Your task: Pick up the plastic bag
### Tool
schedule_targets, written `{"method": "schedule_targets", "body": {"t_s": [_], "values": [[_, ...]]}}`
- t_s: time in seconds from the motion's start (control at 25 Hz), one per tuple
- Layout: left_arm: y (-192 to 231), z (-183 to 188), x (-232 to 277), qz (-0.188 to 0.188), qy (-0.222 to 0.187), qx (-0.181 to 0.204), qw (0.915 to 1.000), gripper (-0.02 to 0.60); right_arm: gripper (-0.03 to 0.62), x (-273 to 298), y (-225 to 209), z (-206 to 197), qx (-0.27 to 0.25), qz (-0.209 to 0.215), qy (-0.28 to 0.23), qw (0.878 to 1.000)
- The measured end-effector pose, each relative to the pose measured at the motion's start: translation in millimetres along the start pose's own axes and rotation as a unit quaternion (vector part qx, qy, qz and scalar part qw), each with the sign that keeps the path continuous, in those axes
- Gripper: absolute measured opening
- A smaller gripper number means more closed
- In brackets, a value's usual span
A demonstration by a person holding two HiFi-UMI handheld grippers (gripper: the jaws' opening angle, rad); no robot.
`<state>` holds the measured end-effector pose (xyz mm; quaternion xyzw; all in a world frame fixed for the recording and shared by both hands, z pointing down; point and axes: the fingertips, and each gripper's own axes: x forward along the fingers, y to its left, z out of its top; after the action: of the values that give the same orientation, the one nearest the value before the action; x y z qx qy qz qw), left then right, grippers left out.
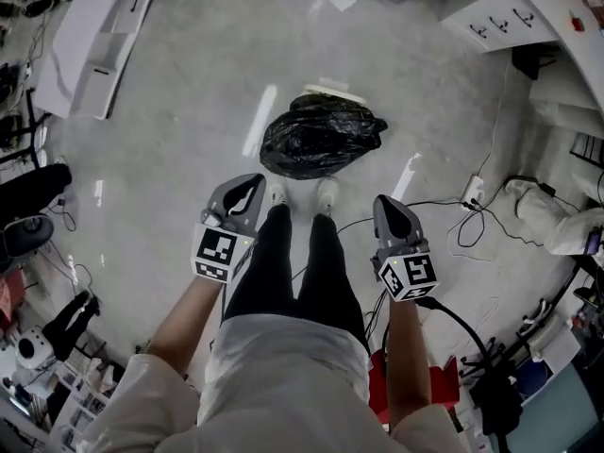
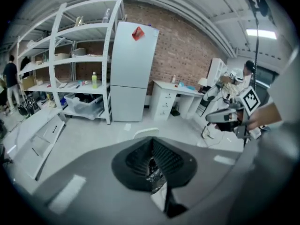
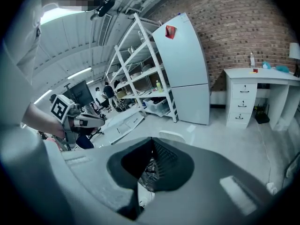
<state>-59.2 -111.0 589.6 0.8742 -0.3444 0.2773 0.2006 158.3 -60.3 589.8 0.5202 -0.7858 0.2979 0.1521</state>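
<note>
In the head view a full black plastic bag [image 1: 321, 135] lies on the grey floor just beyond the person's white shoes [image 1: 327, 194]. My left gripper [image 1: 251, 181] hangs shut and empty to the bag's near left, well short of it. Level with it on the near right, my right gripper [image 1: 385, 202] is shut and empty too. A sliver of the crinkled black bag [image 2: 153, 175] shows below the closed jaws in the left gripper view. The bag [image 3: 149, 170] shows the same way in the right gripper view. Neither gripper touches the bag.
A white board [image 1: 336, 90] lies under the bag's far edge. White panels [image 1: 104, 36] lie on the floor at far left, a white drawer unit [image 1: 500, 17] stands far right. A power strip with cables [image 1: 472, 194] lies at the right. A white fridge [image 2: 133, 74] and shelves [image 2: 75, 64] stand ahead.
</note>
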Motion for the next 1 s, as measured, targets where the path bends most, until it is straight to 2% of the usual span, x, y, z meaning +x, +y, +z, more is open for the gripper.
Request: {"method": "schedule_targets", "body": {"t_s": [0.24, 0.44, 0.68, 0.8, 0.92, 1.0], "values": [[19.1, -57.9, 63.9, -0.008, 0.043, -0.024, 0.9988, 0.005, 0.002, 51.5, -38.0, -57.6, 0.027, -0.013, 0.034, 0.999], [36.1, -107.4, 127.3, -0.022, 0.049, -0.02, 0.9983, 0.005, 0.035, 107.3, -69.0, -109.1, 0.052, -0.013, 0.048, 0.997], [45.8, -173.3, 181.3, -0.037, 0.086, -0.026, 0.9953, 0.005, 0.052, 155.8, -98.6, -176.8, 0.079, -0.008, 0.076, 0.994], [52.2, -206.7, 208.1, -0.044, 0.105, -0.033, 0.9929, 0.05, 0.063, 176.8, -117.3, -214.0, 0.086, -0.009, 0.093, 0.992], [60.2, -236.5, 228.2, -0.041, 0.122, -0.043, 0.9907, 0.063, 0.079, 193.4, -135.7, -245.4, 0.089, -0.011, 0.11, 0.99], [69.1, -253.6, 239.4, -0.035, 0.135, -0.048, 0.989, 0.101, 0.098, 203.9, -149.6, -261.1, 0.099, -0.017, 0.117, 0.988]]}}
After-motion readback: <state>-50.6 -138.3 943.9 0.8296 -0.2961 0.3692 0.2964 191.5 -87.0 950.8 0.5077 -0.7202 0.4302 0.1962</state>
